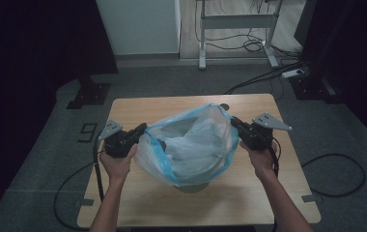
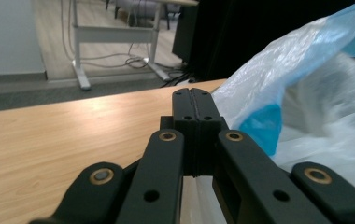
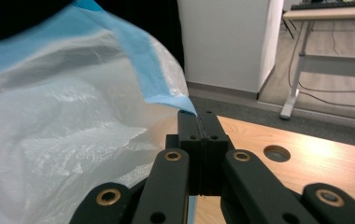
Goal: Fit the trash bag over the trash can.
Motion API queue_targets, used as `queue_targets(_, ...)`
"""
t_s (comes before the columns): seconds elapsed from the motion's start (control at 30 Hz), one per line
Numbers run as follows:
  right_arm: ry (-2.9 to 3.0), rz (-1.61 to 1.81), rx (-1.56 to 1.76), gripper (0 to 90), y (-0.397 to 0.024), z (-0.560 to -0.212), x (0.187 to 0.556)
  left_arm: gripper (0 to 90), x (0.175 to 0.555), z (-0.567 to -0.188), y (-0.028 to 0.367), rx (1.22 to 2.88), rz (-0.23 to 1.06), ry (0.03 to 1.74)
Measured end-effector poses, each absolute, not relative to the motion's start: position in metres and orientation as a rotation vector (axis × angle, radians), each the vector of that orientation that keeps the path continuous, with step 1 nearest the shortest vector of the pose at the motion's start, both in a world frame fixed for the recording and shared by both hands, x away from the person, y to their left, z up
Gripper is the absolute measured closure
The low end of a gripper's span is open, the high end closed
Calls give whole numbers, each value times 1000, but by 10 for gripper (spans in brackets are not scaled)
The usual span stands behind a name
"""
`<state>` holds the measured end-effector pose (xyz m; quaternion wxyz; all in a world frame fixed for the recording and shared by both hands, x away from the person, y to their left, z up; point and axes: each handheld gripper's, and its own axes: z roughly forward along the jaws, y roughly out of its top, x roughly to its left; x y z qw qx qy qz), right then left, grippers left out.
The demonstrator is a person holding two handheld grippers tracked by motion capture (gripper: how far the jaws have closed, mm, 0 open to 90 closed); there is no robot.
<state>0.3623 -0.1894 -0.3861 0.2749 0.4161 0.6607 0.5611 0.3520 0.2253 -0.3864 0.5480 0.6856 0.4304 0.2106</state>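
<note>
A translucent white plastic bag (image 1: 191,145) with a blue rim stands spread wide at the middle of the wooden table (image 1: 138,198). It is draped over a grey container whose base (image 1: 191,186) peeks out below. My left gripper (image 1: 143,128) is shut at the bag's left rim, with a strip of white film under its jaws in the left gripper view (image 2: 195,100). The bag (image 2: 306,93) billows to its right there. My right gripper (image 1: 233,121) is shut on the right rim. The blue edge (image 3: 166,93) runs into the closed jaws of that gripper (image 3: 201,122).
A round hole (image 3: 276,153) sits in the table top near the far edge. Beyond the table are a white cabinet (image 1: 138,24), a desk frame (image 1: 237,21) and cables on the grey floor. A black cable (image 1: 336,179) loops at the right.
</note>
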Motion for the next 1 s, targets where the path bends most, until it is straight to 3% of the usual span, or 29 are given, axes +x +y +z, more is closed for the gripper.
queue_targets(0.37, 1868, 1454, 1224, 887, -173, -425, 399, 900, 376, -424, 225, 1651, 414, 1132)
queue_targets(1.0, 1990, 1366, 1338, 886, -173, -459, 409, 900, 384, -454, 229, 1715, 268, 1223)
